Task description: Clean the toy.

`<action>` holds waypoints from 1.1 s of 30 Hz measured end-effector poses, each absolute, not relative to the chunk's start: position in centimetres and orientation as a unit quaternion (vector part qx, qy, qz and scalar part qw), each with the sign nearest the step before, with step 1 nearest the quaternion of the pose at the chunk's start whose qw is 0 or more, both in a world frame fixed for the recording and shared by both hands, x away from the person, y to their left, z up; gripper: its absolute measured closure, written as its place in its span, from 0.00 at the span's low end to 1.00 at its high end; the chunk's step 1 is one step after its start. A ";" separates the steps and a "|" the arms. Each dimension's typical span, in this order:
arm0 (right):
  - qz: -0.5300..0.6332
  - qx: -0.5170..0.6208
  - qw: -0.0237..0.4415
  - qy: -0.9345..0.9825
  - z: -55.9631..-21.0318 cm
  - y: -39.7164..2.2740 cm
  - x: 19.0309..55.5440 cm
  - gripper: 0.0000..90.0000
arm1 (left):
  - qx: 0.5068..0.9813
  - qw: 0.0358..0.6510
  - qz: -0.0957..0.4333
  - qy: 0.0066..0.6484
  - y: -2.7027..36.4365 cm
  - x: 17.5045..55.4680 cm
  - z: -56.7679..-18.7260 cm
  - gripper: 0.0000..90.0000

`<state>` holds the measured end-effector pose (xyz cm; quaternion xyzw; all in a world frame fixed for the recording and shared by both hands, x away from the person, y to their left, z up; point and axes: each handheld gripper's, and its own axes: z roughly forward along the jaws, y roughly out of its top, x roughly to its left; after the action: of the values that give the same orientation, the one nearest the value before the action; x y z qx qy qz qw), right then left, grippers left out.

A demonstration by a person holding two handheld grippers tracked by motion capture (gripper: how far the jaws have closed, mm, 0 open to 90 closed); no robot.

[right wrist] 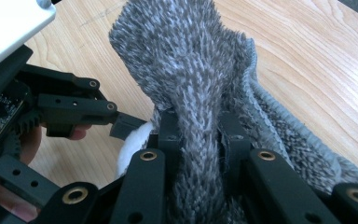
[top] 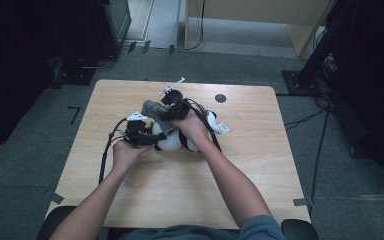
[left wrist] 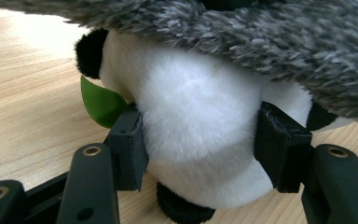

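1. The high view looks forward and down from above the person's side onto the pale wooden table (top: 130,200), from well away.
2. The left gripper view sits very close, facing the white plush panda toy (left wrist: 196,140).
3. The right gripper view, equally close, faces the fuzzy grey knitted cloth (right wrist: 191,70); the left gripper view shares it at twelve o'clock.

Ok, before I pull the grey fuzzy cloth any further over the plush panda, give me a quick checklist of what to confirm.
1. Left gripper clamped on the plush panda: ok, both pads press into its white body.
2. Right gripper pinching the grey fuzzy cloth: ok, a fold sits between its jaws.
3. Cloth over the panda: ok, it drapes across the top.
4. Panda resting on the table: ok.
5. Green leaf clear of the left pad: cannot tell.
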<state>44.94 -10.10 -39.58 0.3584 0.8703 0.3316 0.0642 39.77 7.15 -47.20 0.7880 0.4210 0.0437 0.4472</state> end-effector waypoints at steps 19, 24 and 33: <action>0.323 0.362 0.079 0.871 -39.4 -13.6 44.3 0.85 | 0.790 0.445 0.050 0.419 7.1 39.9 -47.4 0.46; 0.320 0.373 0.080 0.867 -39.2 -15.1 44.1 0.85 | 0.791 0.444 0.052 0.419 7.0 39.8 -47.4 0.46; 0.330 0.376 0.095 0.861 -38.9 -17.5 43.3 0.85 | 0.792 0.440 0.052 0.419 6.9 39.8 -47.3 0.46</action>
<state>43.27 -17.51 -38.92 0.3764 0.8605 0.3298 0.0951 39.82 6.86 -47.29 0.7924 0.4191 0.0521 0.4402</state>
